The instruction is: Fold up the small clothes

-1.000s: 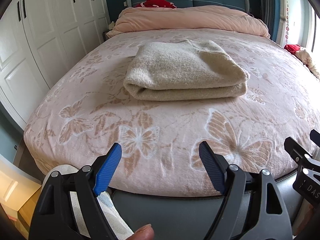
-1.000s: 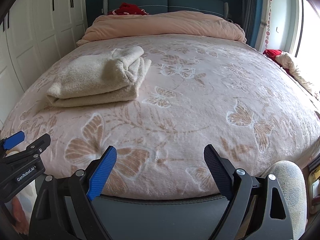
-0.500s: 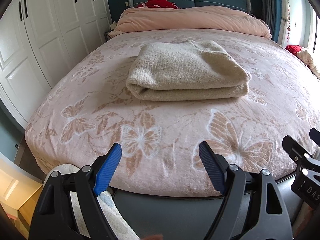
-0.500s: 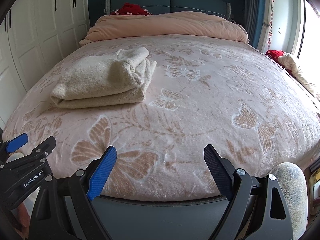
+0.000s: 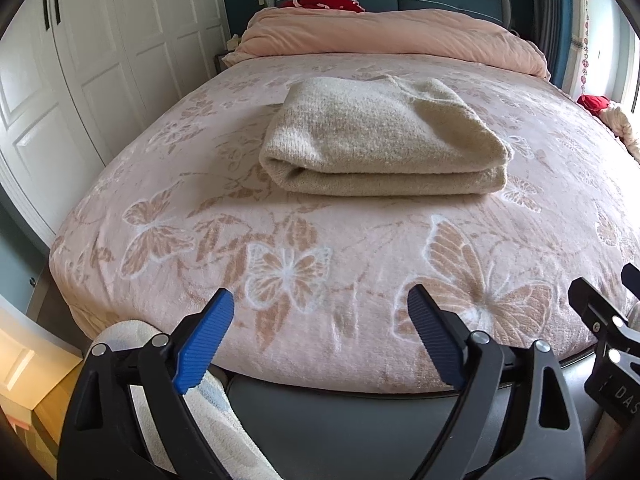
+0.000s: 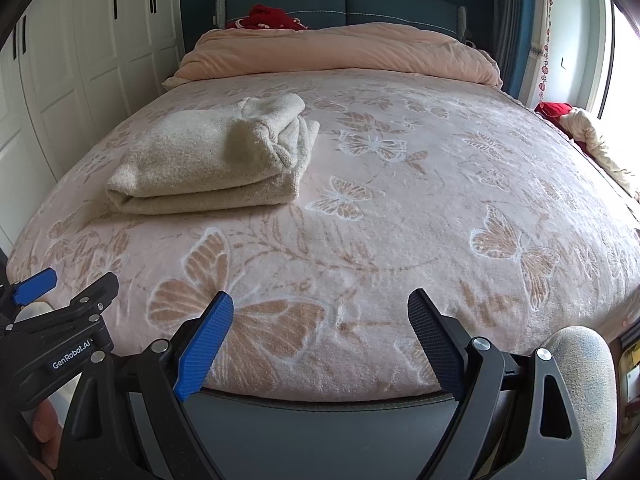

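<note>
the bed [image 5: 168,184] filled both views beyond the tongs, its butterfly blanket [image 6: 400,240] spread flat, likely so it could serve as a folding surface. a pink duvet [image 5: 380,36] was heaped at the far end, well clear of the working area.

the beige sweater [image 5: 376,144] lay well ahead of the left tongs [image 5: 320,340], and ahead and to the left of the right tongs [image 6: 320,340]. it sat in a neat rectangle of stacked layers, which suggested the folding was done or close to it.

both tongs hung back over the near edge of the bed, each with its 2 tips spread wide and gripping nothing, apart from the sweater. that fitted a pause after letting go, or a check of the result.

the left view showed the long rounded fold facing the tongs, smooth and closed. the right view showed the sweater's end instead, where the bunched layers and a tucked lump were exposed. the right view also caught the left tongs at its lower left edge.
</note>
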Tool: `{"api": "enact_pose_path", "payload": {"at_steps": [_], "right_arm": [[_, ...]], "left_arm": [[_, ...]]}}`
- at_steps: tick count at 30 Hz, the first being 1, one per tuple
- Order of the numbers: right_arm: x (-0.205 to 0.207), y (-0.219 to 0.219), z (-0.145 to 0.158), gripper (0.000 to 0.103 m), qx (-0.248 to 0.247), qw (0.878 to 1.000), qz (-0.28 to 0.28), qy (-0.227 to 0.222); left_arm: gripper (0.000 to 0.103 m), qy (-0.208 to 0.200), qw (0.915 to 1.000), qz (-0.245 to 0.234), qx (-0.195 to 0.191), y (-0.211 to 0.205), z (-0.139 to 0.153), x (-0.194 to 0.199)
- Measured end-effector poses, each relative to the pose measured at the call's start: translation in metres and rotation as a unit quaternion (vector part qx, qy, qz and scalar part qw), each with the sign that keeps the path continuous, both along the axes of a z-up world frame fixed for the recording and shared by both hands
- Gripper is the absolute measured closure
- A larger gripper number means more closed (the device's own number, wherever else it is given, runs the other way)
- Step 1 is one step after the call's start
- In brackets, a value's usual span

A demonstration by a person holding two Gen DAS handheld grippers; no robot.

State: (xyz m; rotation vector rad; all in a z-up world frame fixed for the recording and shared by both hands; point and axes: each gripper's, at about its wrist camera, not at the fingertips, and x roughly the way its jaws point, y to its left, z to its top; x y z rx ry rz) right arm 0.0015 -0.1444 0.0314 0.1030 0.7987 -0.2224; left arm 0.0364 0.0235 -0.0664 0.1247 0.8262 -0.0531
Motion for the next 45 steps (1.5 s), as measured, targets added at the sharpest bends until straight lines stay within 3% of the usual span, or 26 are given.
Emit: {"api": "enact_pose_path", "payload": {"at_steps": [45], "right_arm": [[0.0006,0.0068,0.0041,0.016,-0.003,1.000,0.005,-0.007]], "left_arm": [[0.015,-0.006,0.9999,-0.013,0.006,-0.0062,0.0005,-0.0030]]}}
